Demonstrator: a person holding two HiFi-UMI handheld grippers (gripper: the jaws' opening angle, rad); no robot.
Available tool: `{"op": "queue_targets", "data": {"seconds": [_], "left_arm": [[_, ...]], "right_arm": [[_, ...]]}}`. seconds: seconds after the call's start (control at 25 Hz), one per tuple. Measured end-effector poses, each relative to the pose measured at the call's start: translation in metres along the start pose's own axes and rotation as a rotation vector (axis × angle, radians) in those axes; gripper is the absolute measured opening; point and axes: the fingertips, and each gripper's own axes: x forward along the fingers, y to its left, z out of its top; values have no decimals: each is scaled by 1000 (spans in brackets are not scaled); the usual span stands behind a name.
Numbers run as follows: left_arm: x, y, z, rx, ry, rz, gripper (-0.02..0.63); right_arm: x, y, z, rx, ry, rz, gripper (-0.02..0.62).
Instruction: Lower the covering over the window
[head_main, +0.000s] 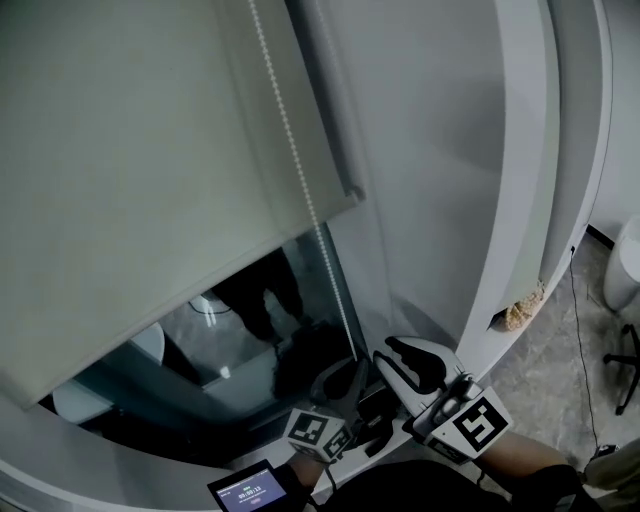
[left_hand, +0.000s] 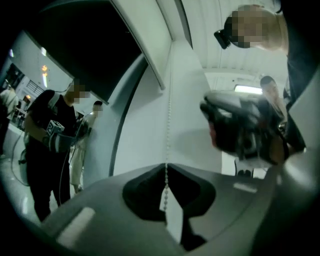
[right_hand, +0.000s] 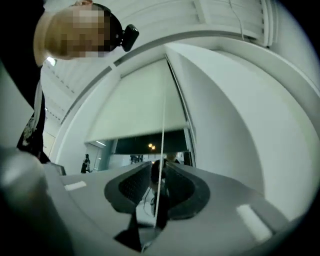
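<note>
Left gripper view: left gripper (left_hand: 166, 167) is clamped on chain (left_hand: 168, 125), so a pull can be made. Right gripper (right_hand: 159, 167) is held open around the chain higher up, likely for the next grab. Blind (head_main: 150, 180) is drawn partway down; the window (head_main: 250, 340) bottom is left uncovered.

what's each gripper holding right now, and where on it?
Left gripper is shut on the blind's bead chain, pinched at the jaw tips. Right gripper holds nothing: the chain runs between its parted jaws.
</note>
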Motion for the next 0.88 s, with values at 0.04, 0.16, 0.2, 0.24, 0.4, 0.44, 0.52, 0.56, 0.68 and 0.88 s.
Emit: {"op": "queue_targets", "data": {"seconds": [0.04, 0.16, 0.2, 0.24, 0.4, 0.44, 0.52, 0.56, 0.68, 0.88], "left_arm": [[-1, -2, -18, -7, 28, -8, 12], [-8, -14, -60, -19, 89, -49, 14], [-10, -18, -70, -25, 108, -57, 14], [-11, -24, -78, -29, 132, -62, 14], [-24, -33, -132, -22, 267, -74, 14], [-30, -31, -151, -21, 306, -74, 14], [-40, -30, -177, -36, 379, -81, 14], [-43, -32, -183, -49, 410, -89, 14], [-45, -34, -196, -62, 478, -112, 14], [-45, -25, -203, -58, 484, -95, 14]], "right_arm": [[12, 0, 20, -20, -24, 4, 84], [46, -5, 66, -28, -93, 23, 89], [55, -6, 75, -30, -99, 32, 89], [61, -7, 81, -32, -97, 38, 91], [74, -5, 114, -85, -156, 40, 89], [78, -6, 121, -96, -171, 39, 89], [88, -12, 123, -93, -154, 31, 89], [94, -17, 122, -77, -138, 30, 89], [107, -27, 124, -6, -143, 28, 46], [103, -25, 131, -25, -181, 33, 14]]}}
